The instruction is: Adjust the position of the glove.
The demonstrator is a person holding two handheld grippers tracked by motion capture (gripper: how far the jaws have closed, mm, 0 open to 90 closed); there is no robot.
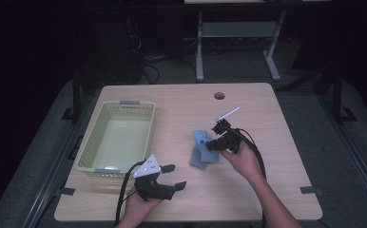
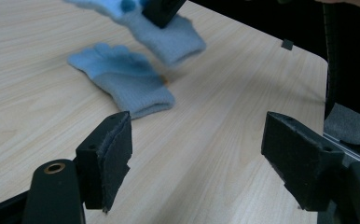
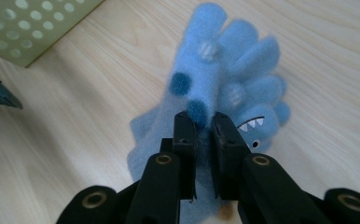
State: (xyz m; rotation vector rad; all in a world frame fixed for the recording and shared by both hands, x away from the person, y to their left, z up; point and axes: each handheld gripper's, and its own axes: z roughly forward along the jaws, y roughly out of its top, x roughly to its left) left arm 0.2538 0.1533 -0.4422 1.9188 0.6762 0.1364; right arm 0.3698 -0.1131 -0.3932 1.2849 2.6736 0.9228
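Left gripper (image 1: pixel 171 176) sits nearest me, jaws wide apart, empty, low over bench (image 1: pixel 267 190). Right gripper (image 3: pixel 205 128) is clamped on raised blue glove (image 3: pixel 225 60); 2nd glove (image 2: pixel 122 79) lies flat beneath. I'd guess basket (image 1: pixel 89 142) is the target: lift clear, w/o snagging the 2nd.

Bare table (image 1: pixel 248 185) around the gloves (image 1: pixel 201 151); basket (image 1: pixel 87 145) bounds left.

lifted glove (image 3: pixel 215 79): light blue, dotted, hanging pinched above desk | second glove (image 2: pixel 122 79): light blue, flat on desk beneath
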